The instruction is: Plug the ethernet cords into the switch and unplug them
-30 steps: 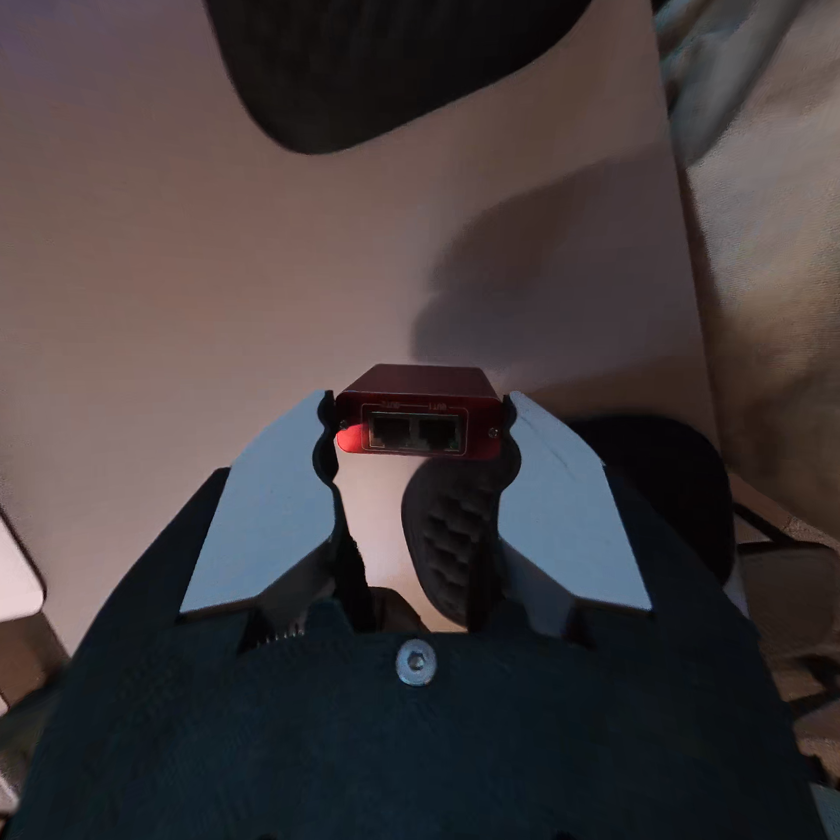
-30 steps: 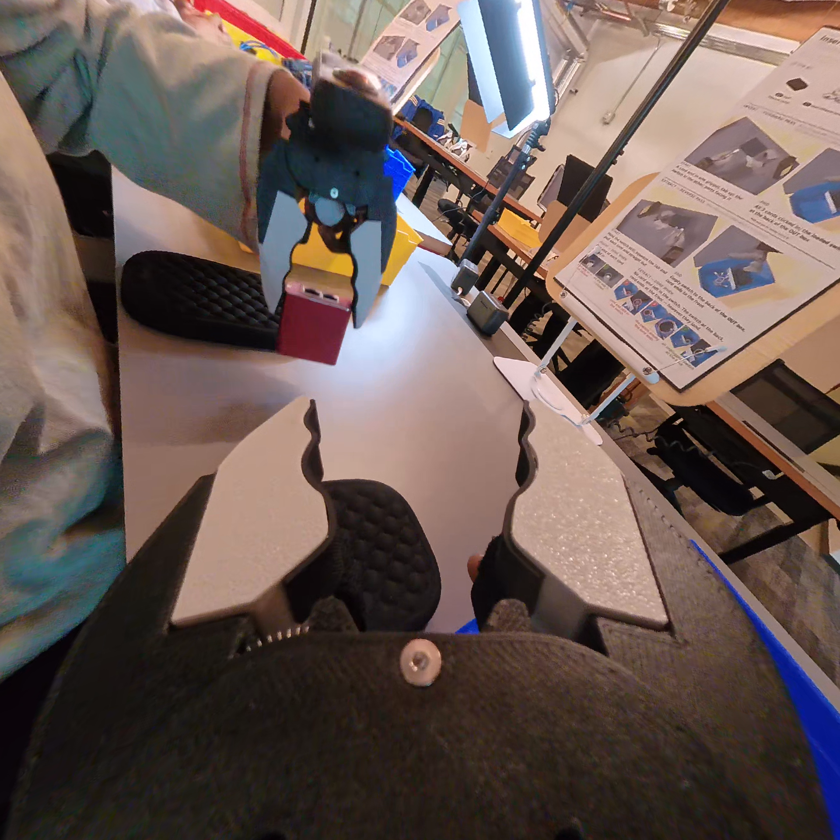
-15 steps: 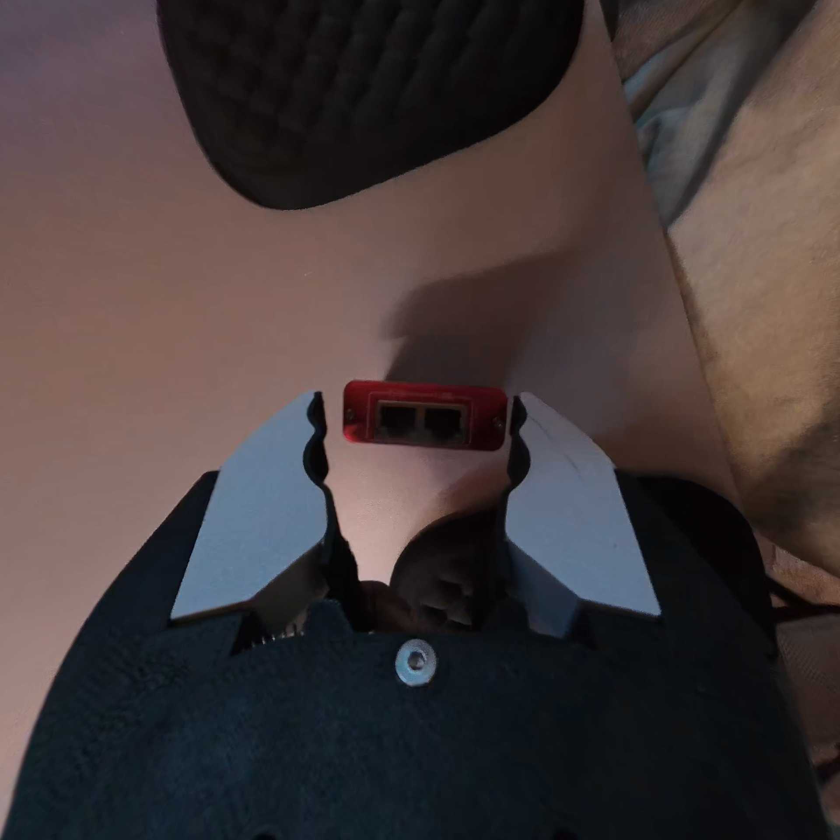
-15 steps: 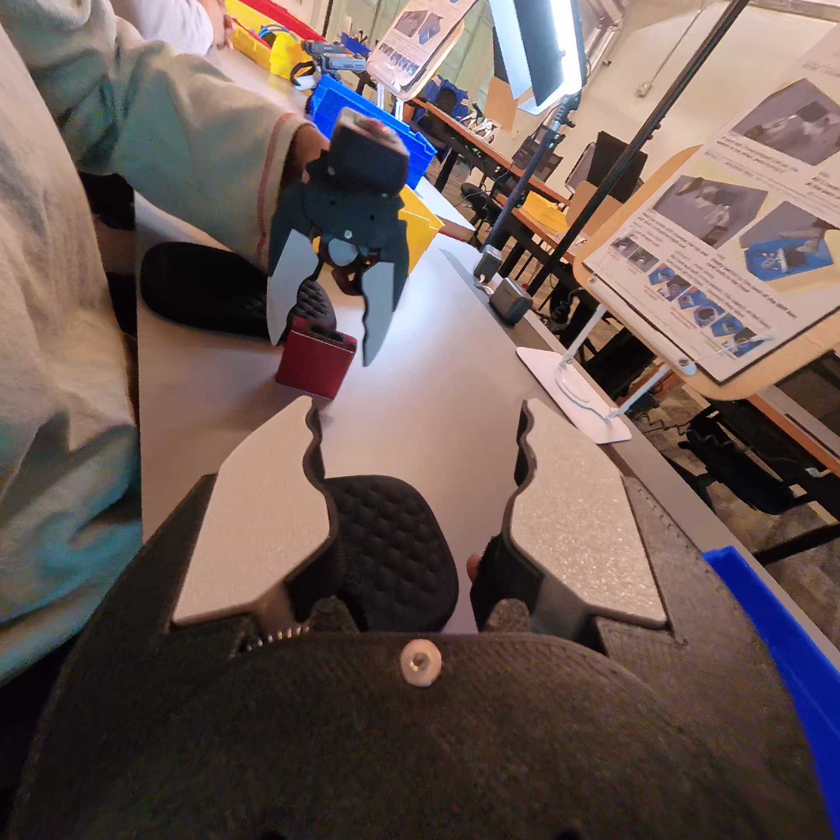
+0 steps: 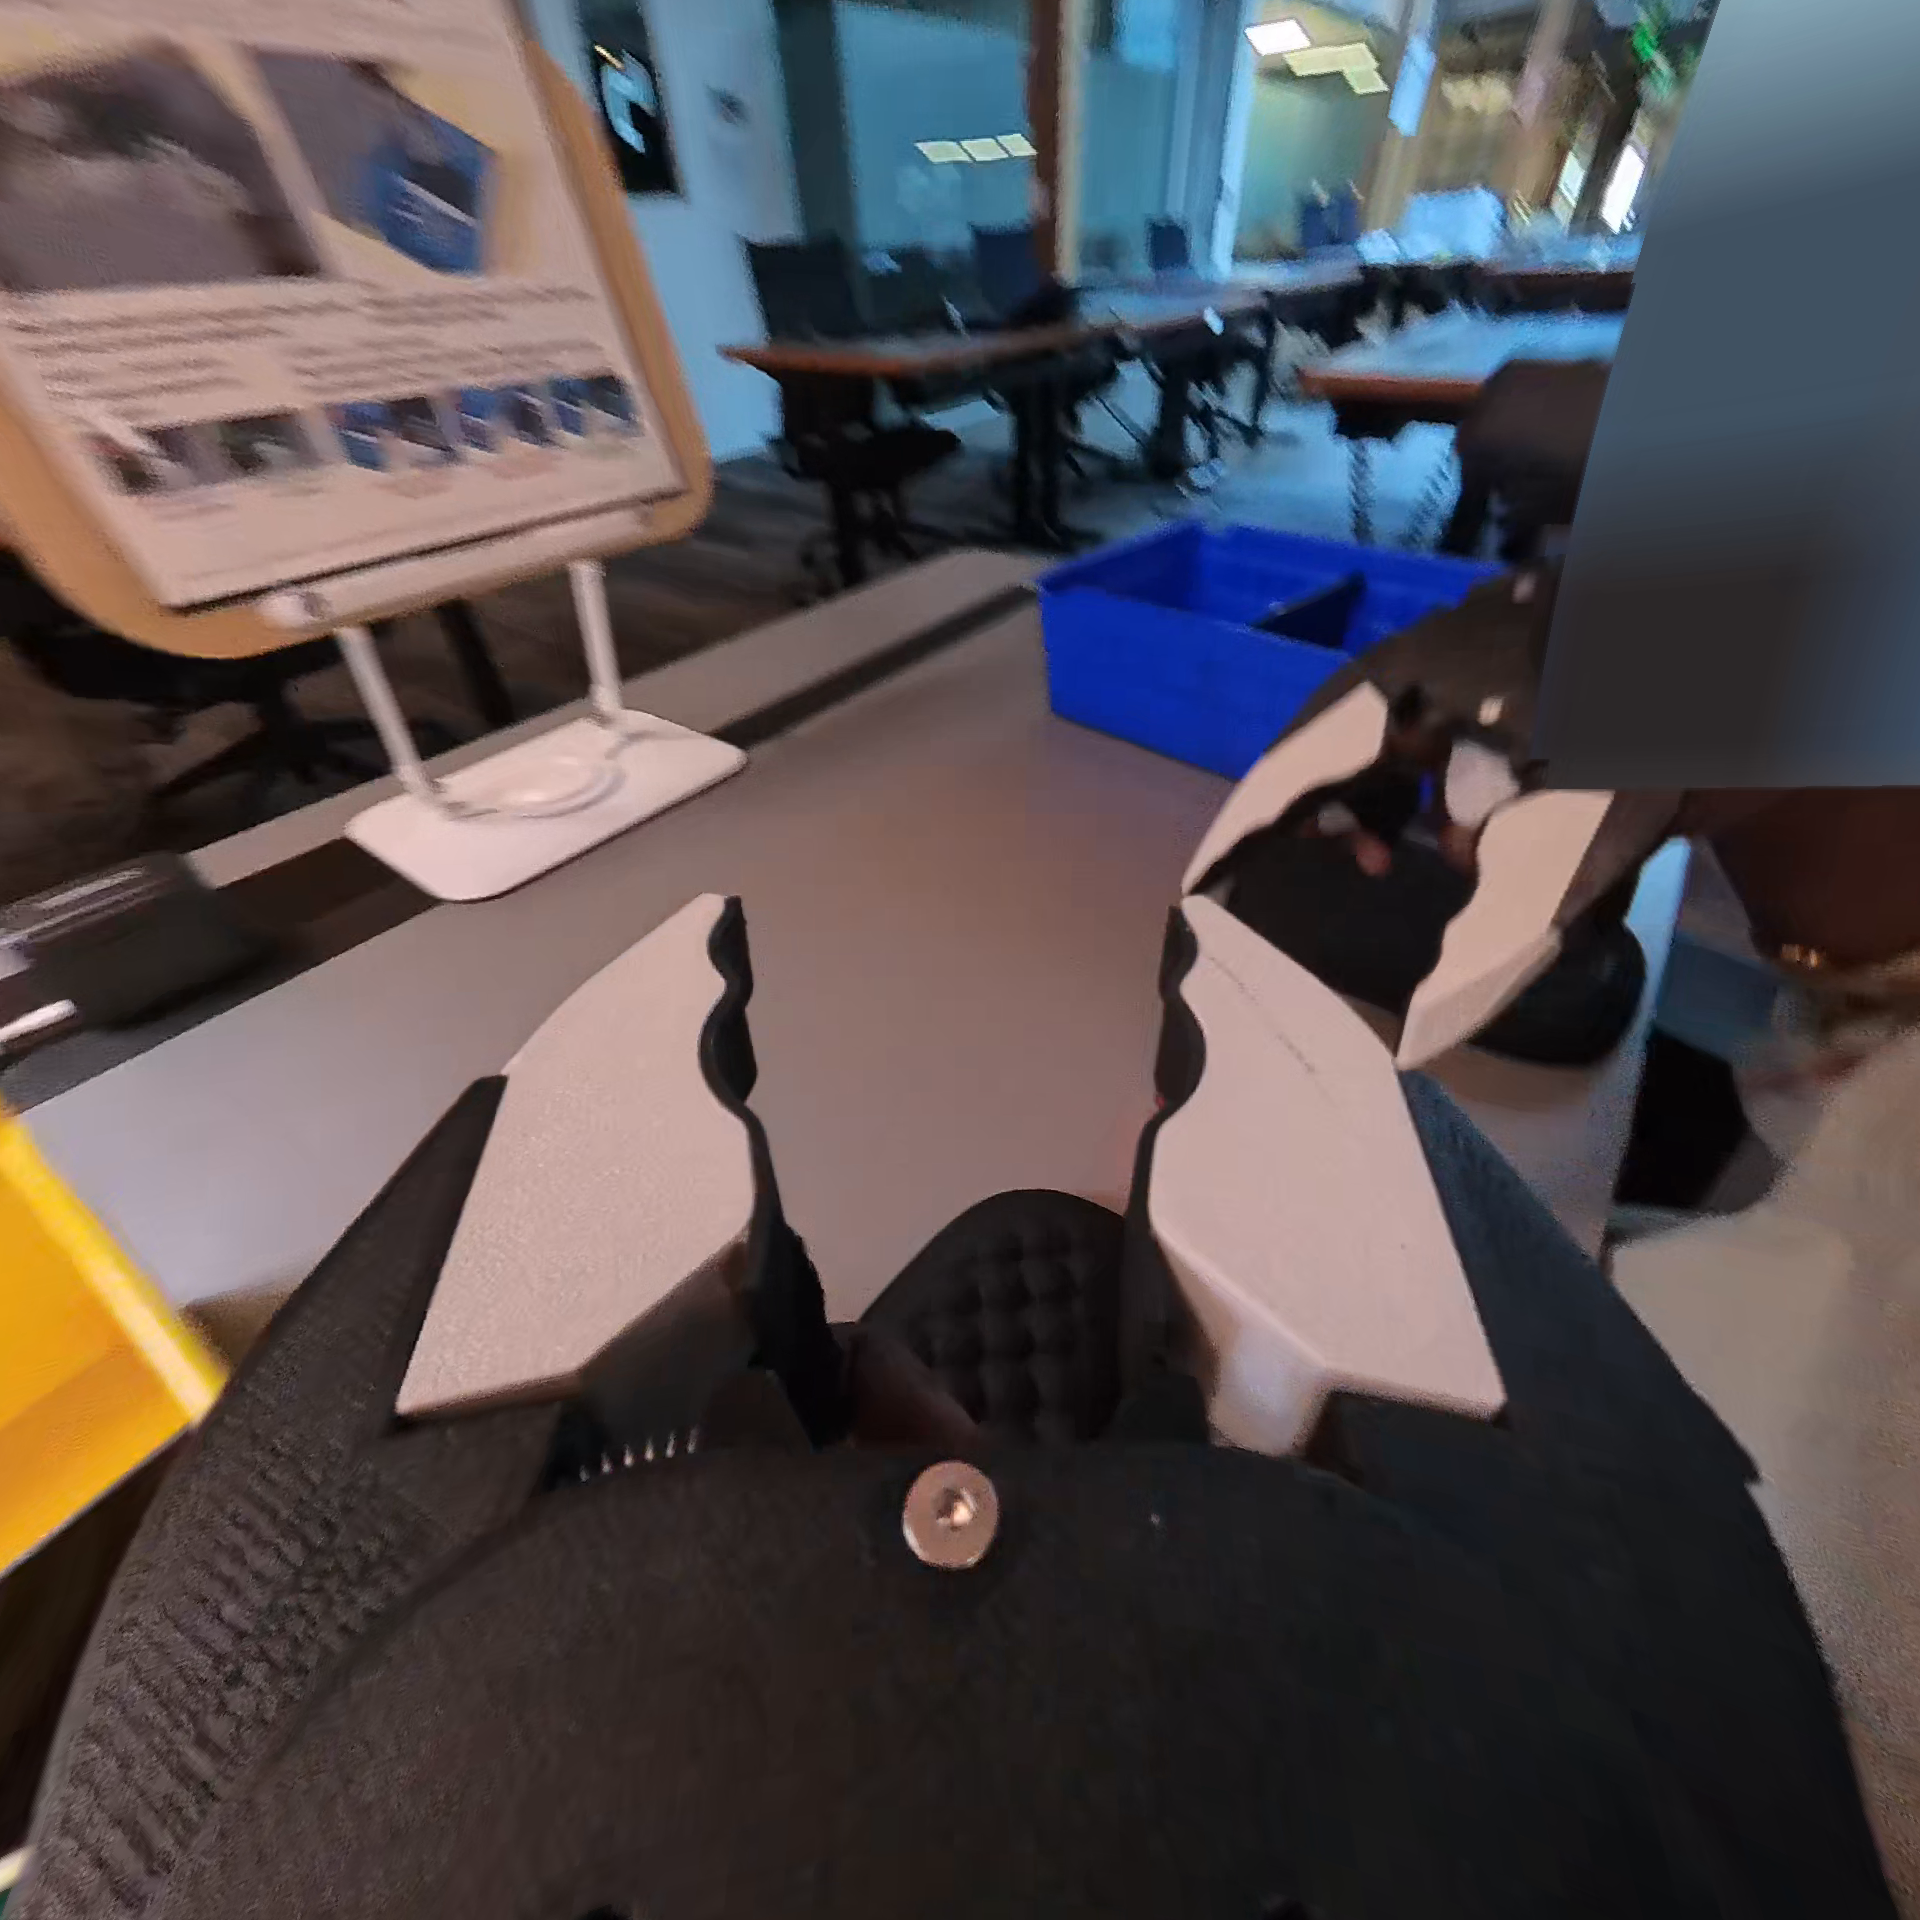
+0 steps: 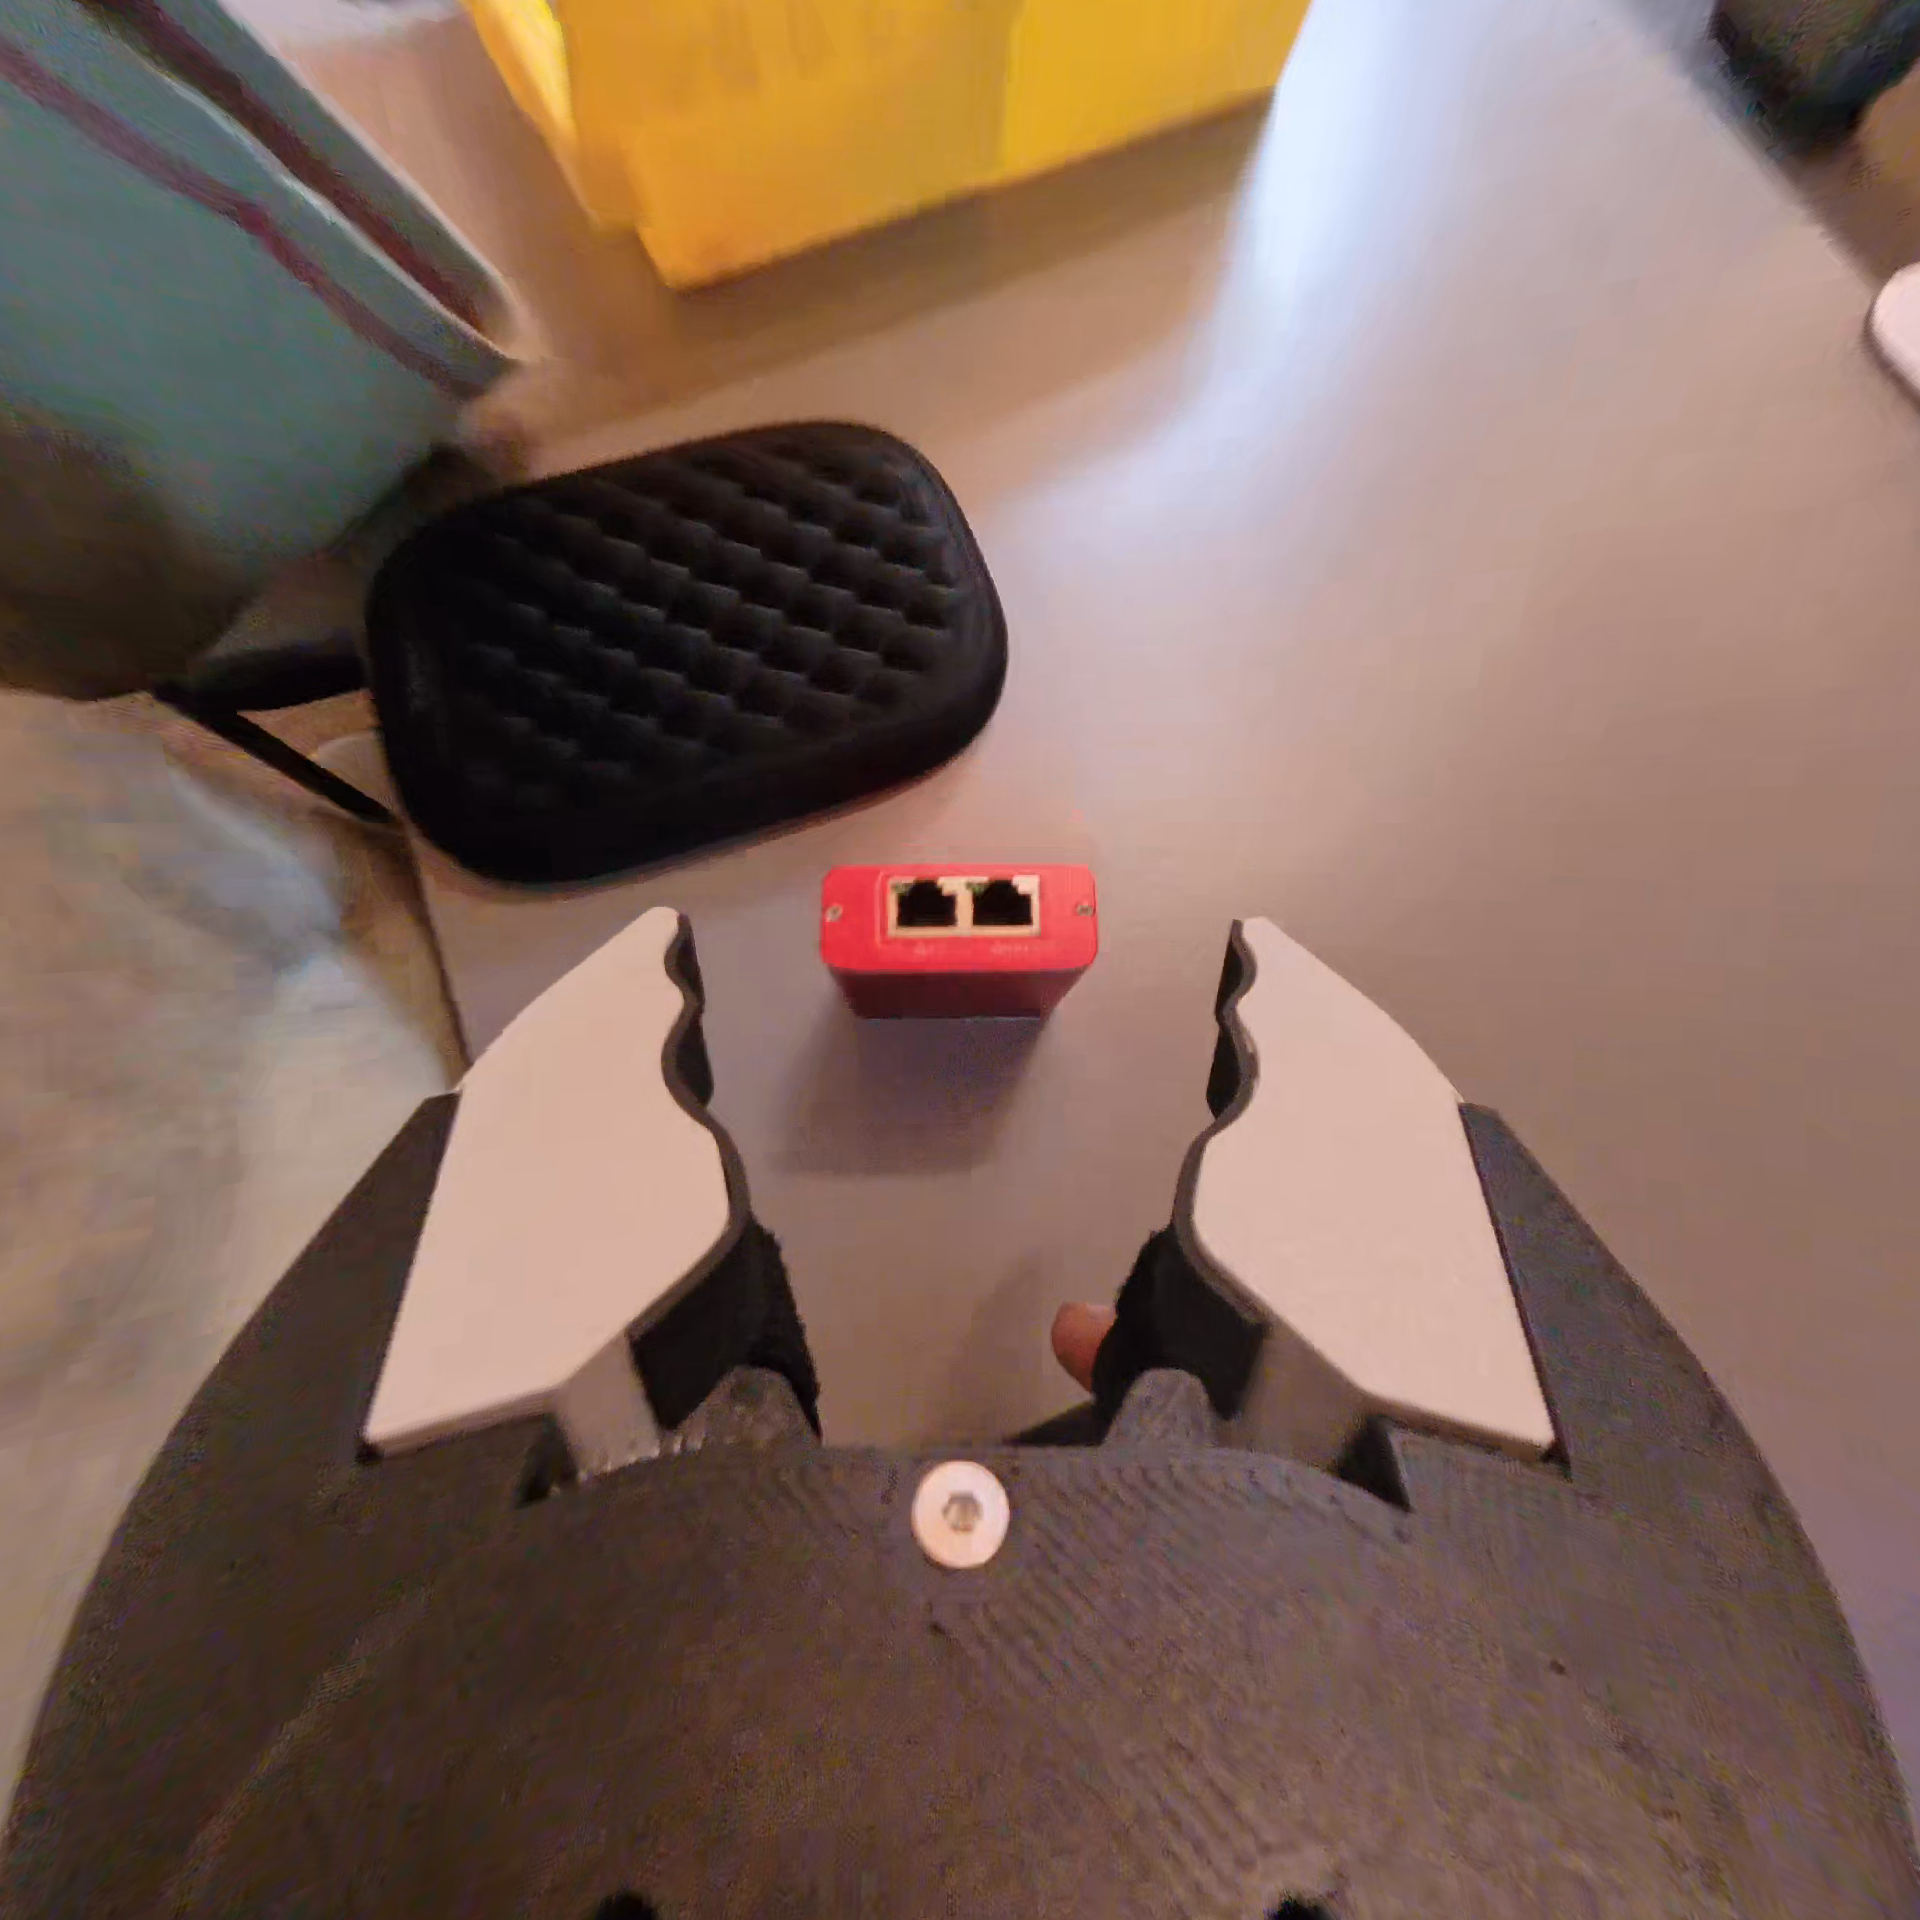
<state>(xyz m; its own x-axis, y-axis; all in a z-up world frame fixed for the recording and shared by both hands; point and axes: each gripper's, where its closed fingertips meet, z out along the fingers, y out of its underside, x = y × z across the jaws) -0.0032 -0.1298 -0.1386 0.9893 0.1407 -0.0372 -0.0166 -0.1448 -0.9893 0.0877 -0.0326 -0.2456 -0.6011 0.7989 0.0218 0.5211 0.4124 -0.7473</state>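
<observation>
My right gripper [image 6: 956, 940] gapes wide, holding nothing, over the red switch [image 6: 958, 937] standing apart on the table [image 6: 1455, 623]. My left gripper [image 5: 951, 914] is also open and empty. Port markings are illegible.

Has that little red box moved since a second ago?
Yes. The red box was held in the air by the left gripper; now it stands on the table, just in front of the black pad, with both grippers open.
</observation>
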